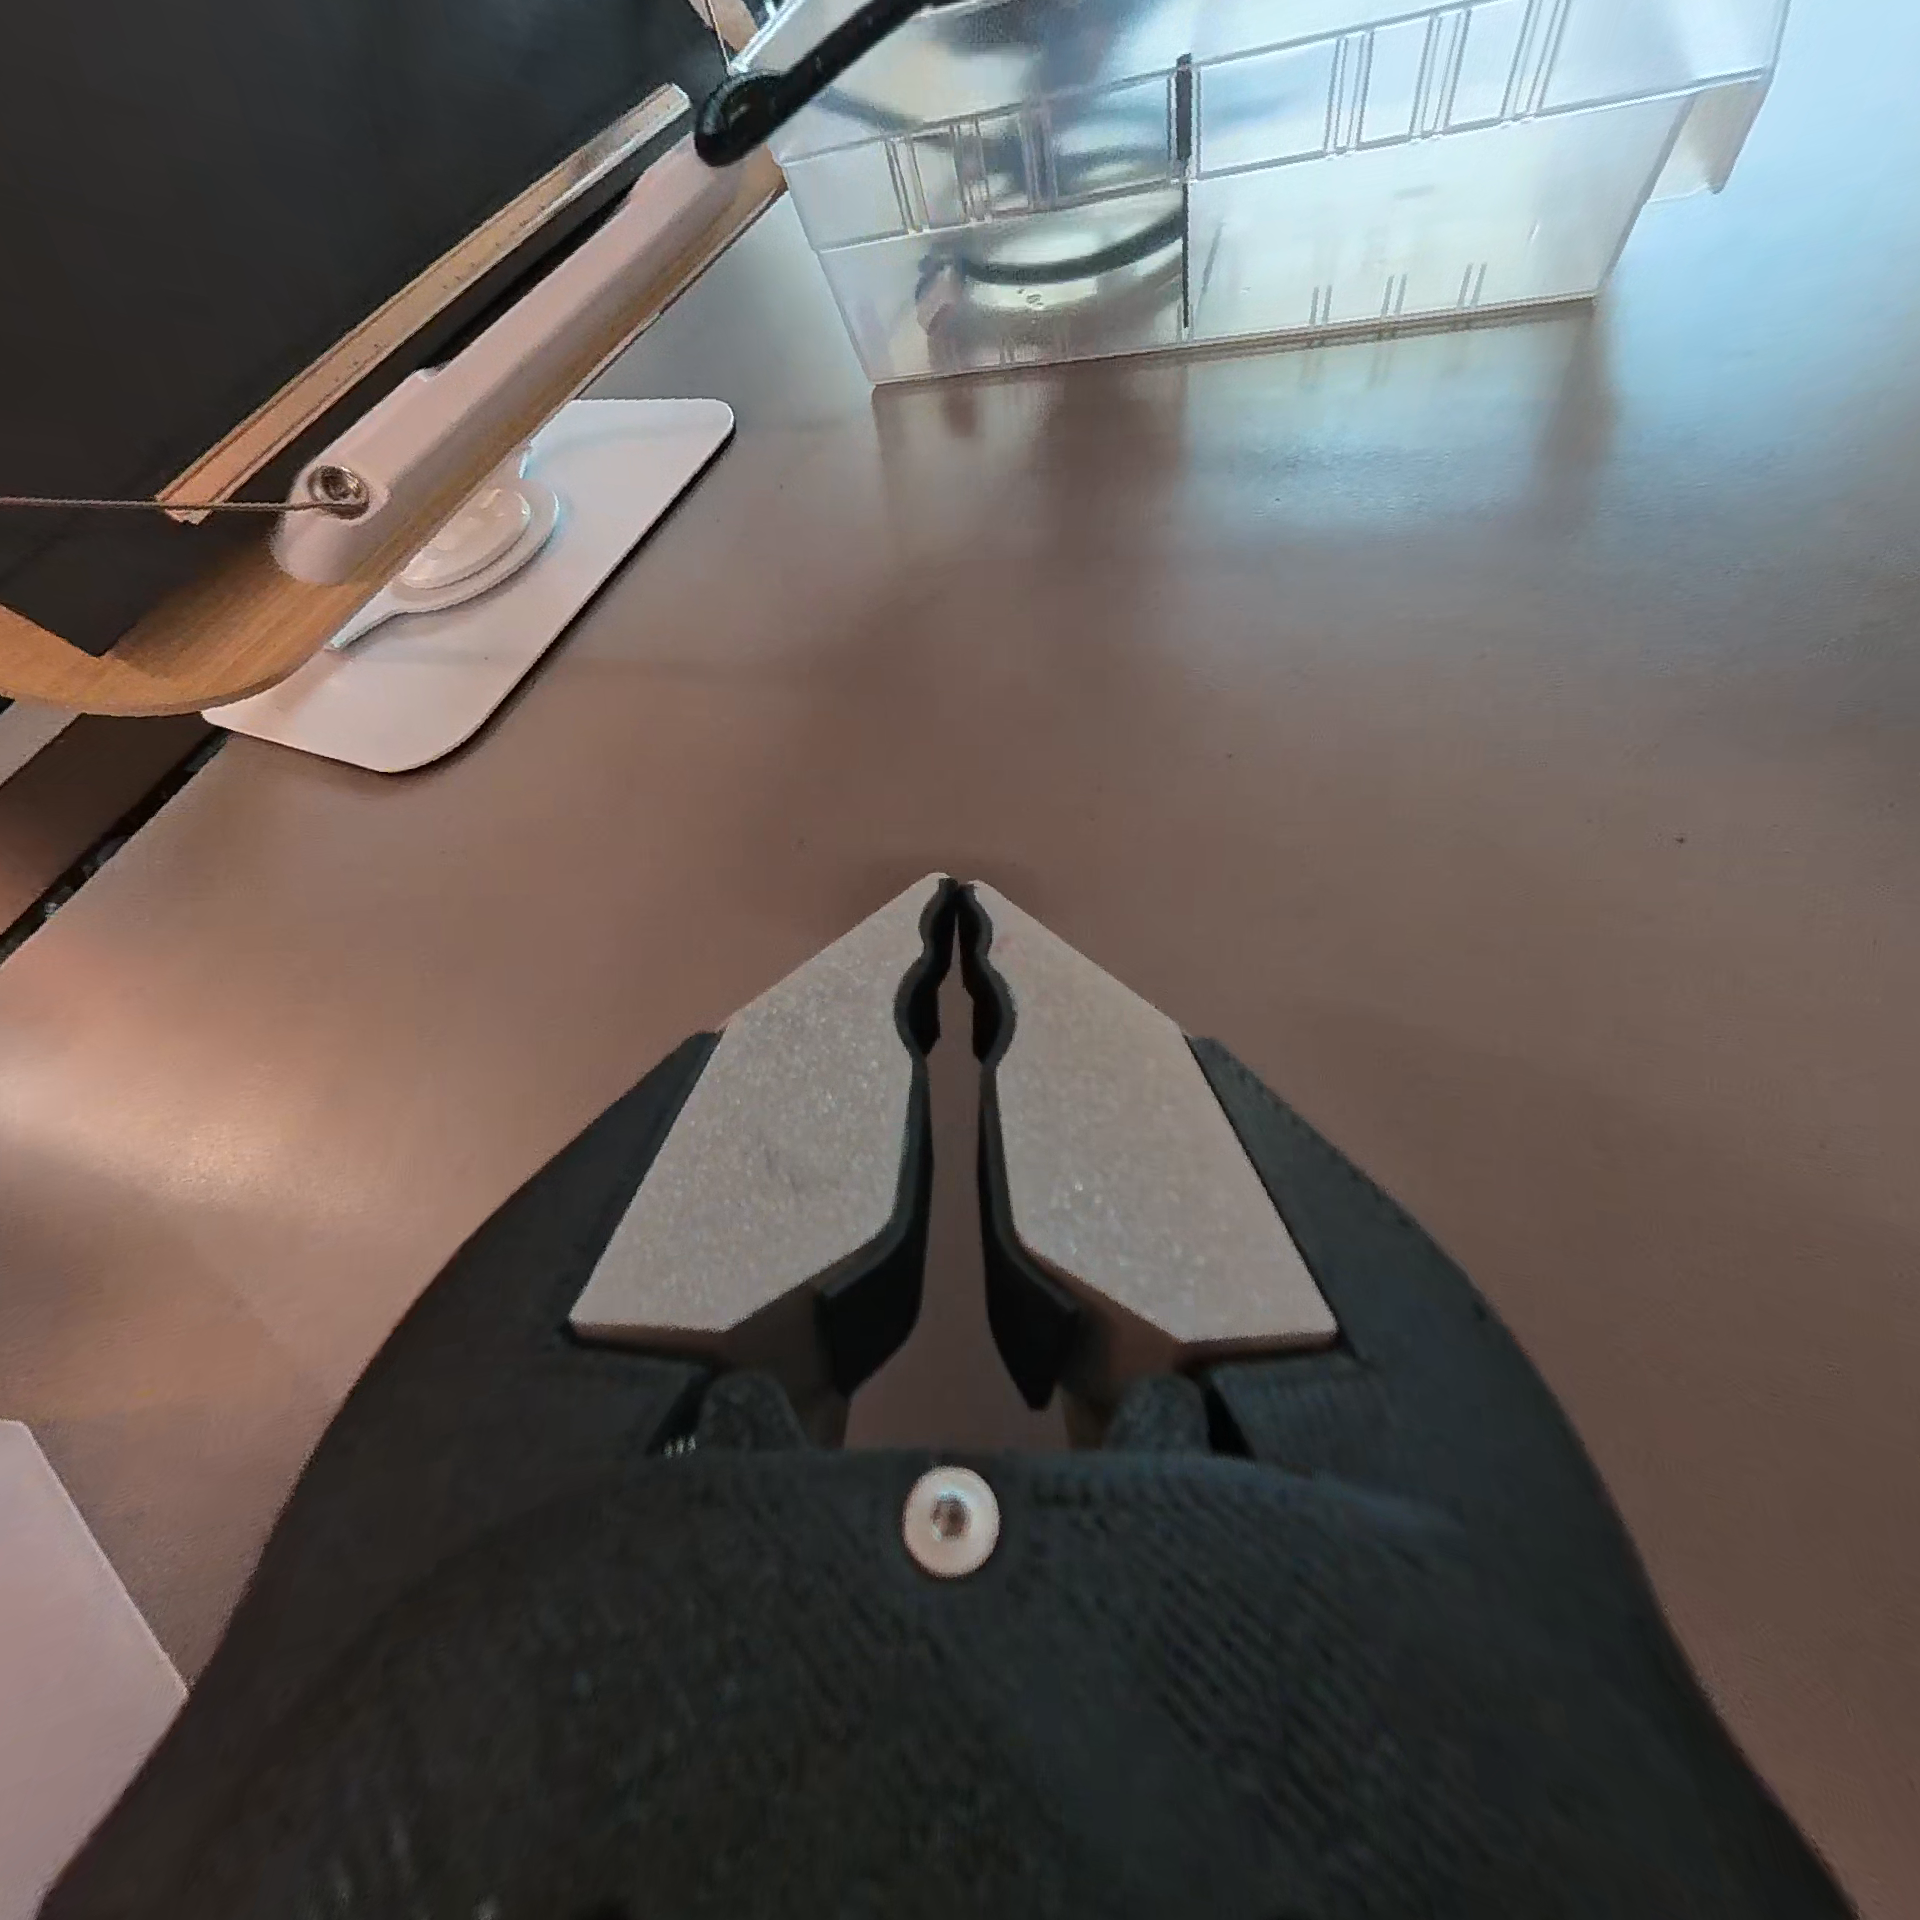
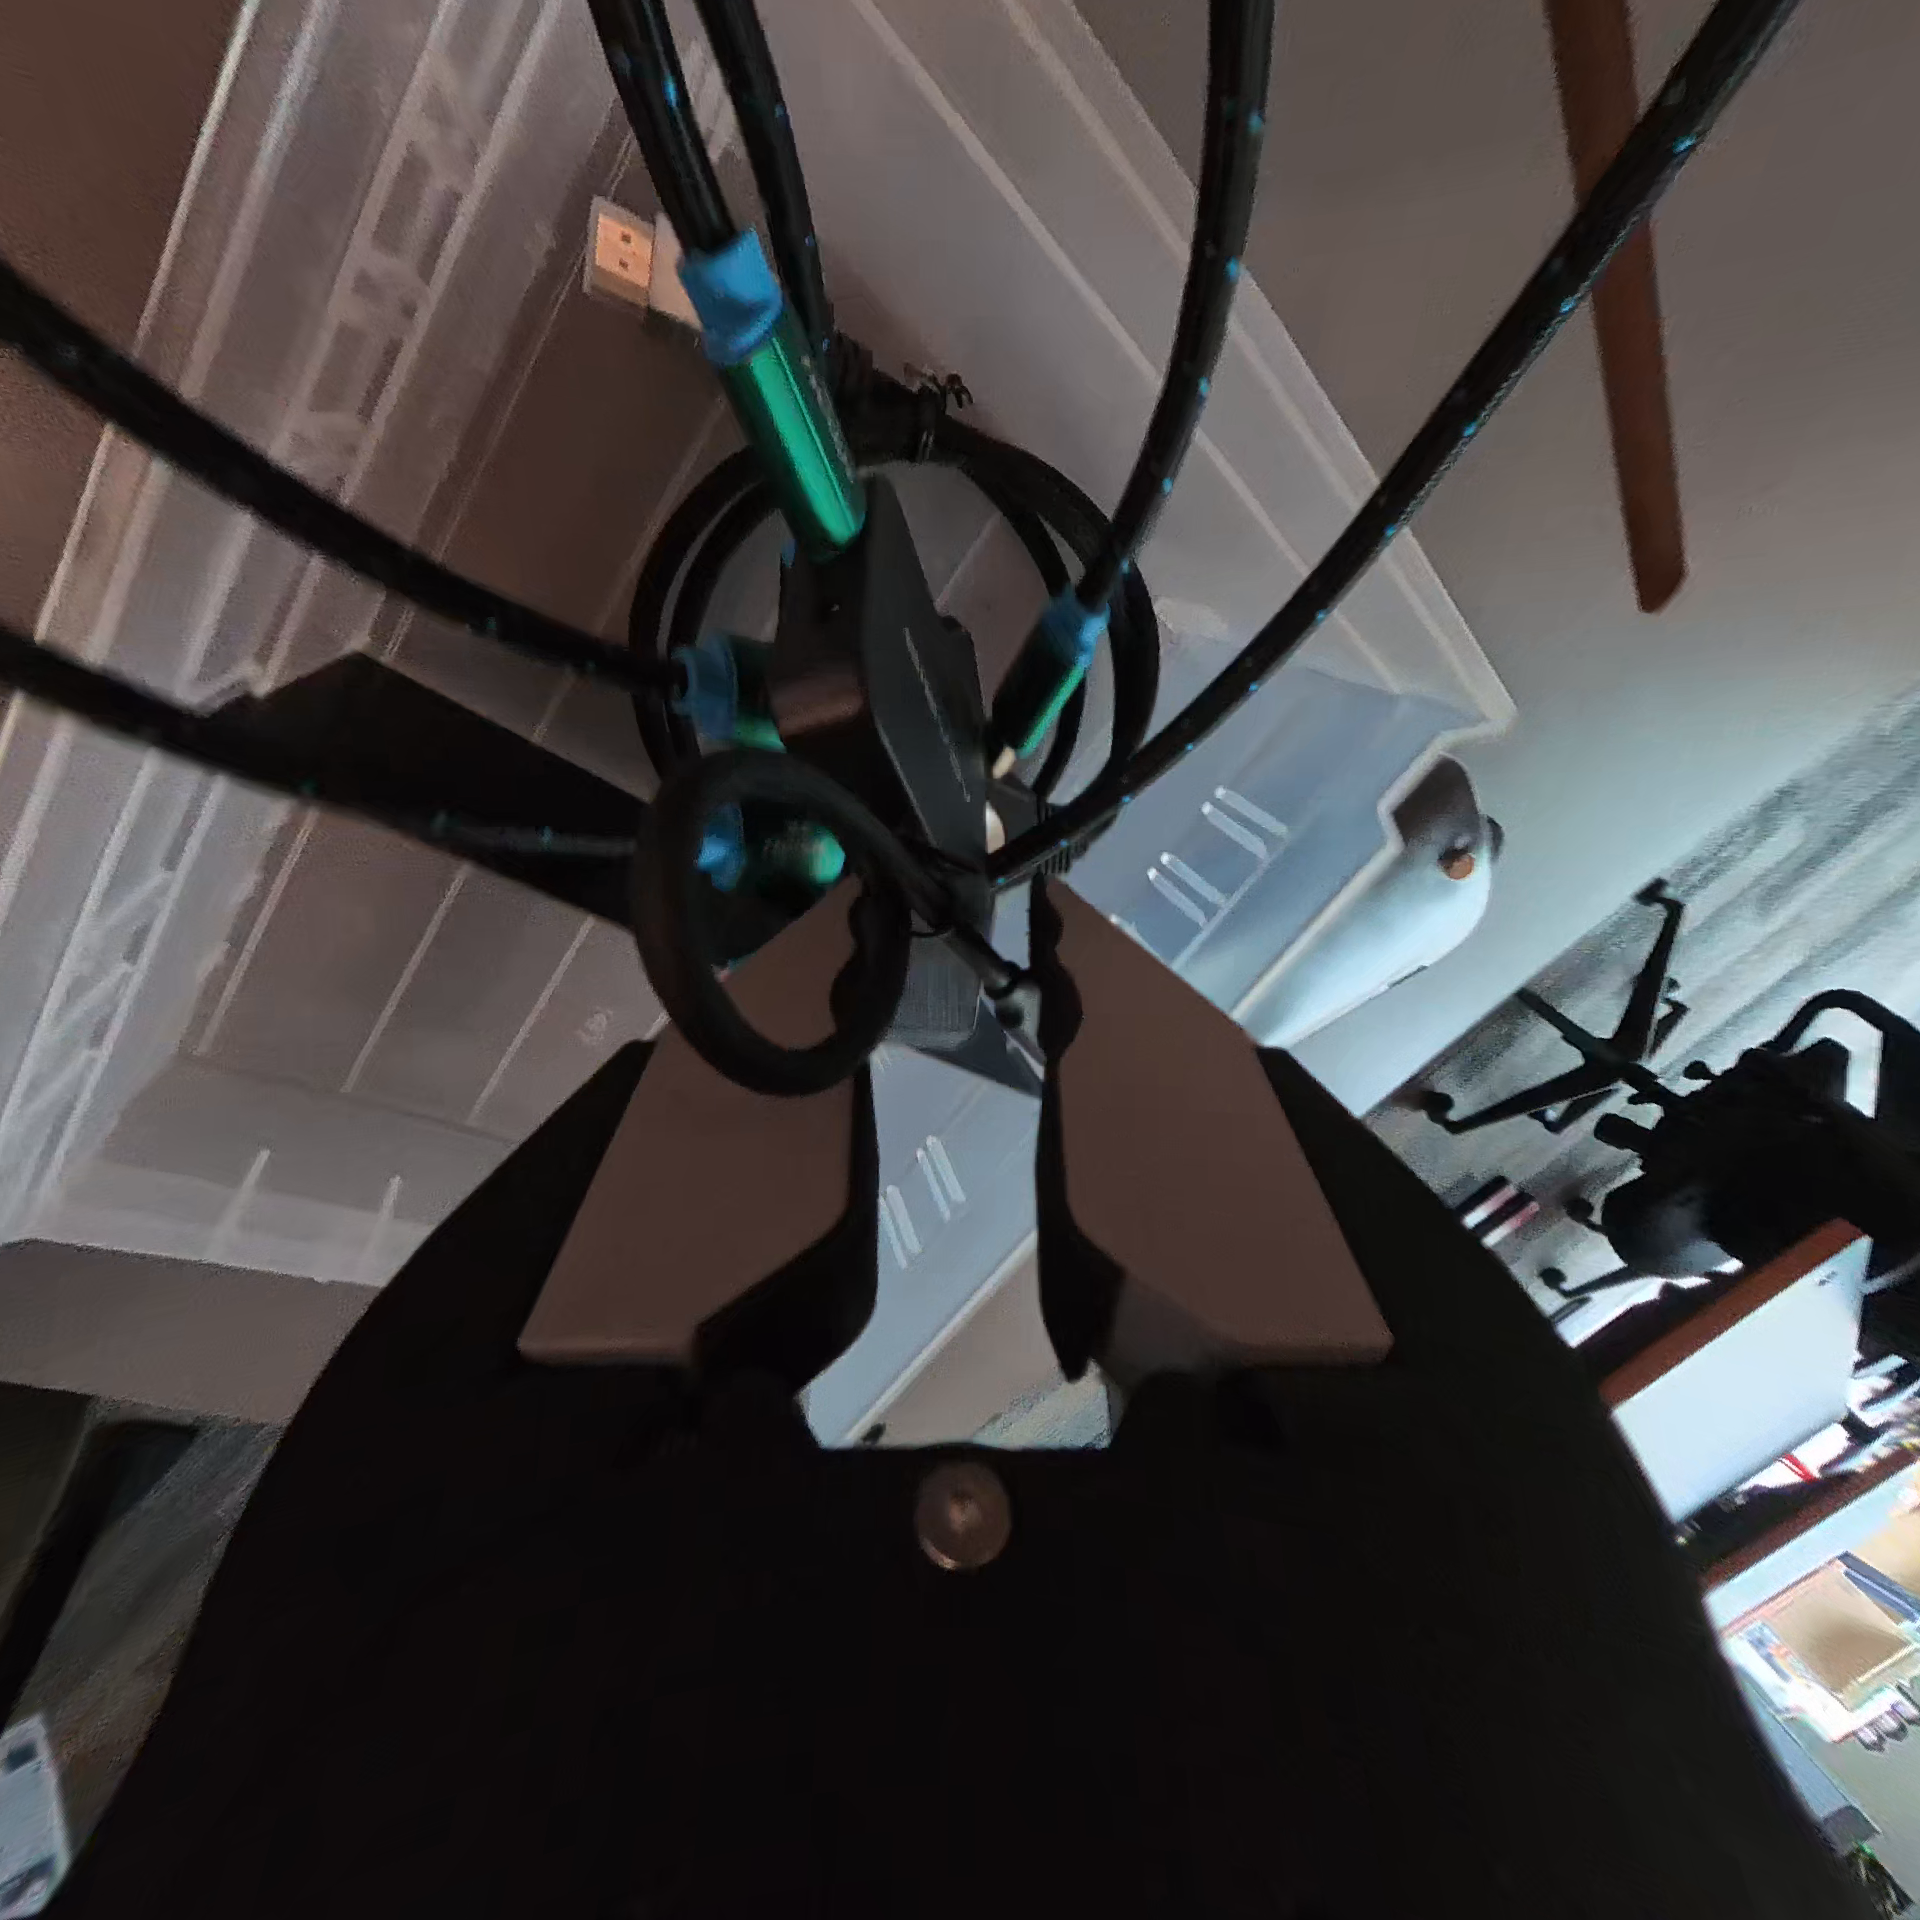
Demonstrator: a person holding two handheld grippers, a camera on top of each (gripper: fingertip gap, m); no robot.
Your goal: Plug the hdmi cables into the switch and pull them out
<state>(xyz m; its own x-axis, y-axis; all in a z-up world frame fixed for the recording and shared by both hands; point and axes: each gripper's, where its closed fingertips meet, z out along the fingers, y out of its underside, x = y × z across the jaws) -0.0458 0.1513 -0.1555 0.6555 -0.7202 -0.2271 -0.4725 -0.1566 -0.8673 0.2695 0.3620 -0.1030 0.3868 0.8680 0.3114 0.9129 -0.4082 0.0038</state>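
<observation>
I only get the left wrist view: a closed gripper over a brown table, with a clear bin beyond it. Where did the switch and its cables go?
Observer: The right gripper has the switch. Its lower end sits between the fingers, seemingly clamped.
Operator: Is any cable plugged in?
Observer: A green plug looks seated in the switch's upper end, and more braided cables reach its sides.
Operator: Is anything tangled?
Observer: A thin black cable loop drapes over one finger of that gripper.
</observation>
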